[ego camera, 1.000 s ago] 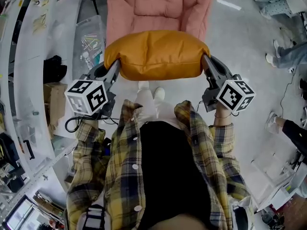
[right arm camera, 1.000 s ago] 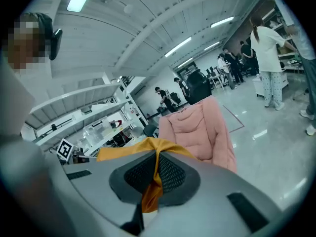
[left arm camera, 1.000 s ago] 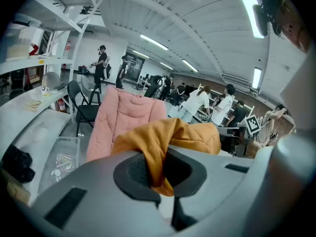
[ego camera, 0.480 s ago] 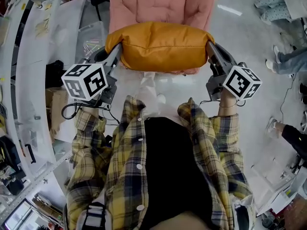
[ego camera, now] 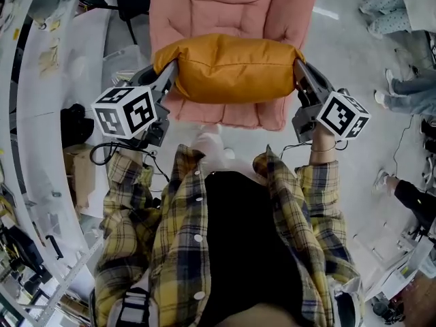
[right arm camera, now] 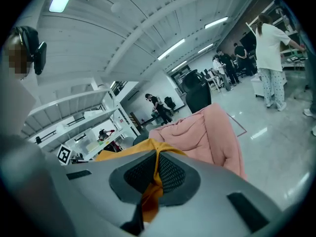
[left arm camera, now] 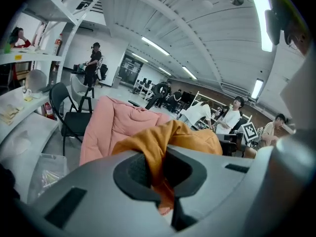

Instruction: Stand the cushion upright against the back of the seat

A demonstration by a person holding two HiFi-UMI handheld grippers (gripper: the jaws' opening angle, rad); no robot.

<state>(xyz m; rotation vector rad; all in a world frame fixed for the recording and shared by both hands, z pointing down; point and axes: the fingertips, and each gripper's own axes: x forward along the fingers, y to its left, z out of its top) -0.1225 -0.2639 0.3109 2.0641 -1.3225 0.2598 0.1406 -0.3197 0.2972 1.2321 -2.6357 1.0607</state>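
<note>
From where I stand, the orange cushion [ego camera: 231,68] hangs stretched between the two tools, in the air over the front part of the pink seat [ego camera: 235,118] and not yet resting on it. The left gripper [ego camera: 169,79] is clamped on a pinch of cover at the cushion's left end and the right gripper [ego camera: 298,73] on the right end; each gripper's own view shows a fold of orange cloth squeezed tight between the pads. Only cloth is held, not the stuffing, so I'd say the thing to mind is an even carry: both hands level and moving together, or the cushion will twist and drag on one pinch. To do it well, I'd bring it deep toward the padded back [ego camera: 231,5], set the lower long edge down where seat and back meet, then tip the top edge rearward until it leans. The quilting looks soft (it may let the cushion slump), so the weight should be settled first. Let go only once it stands on its own.
</note>
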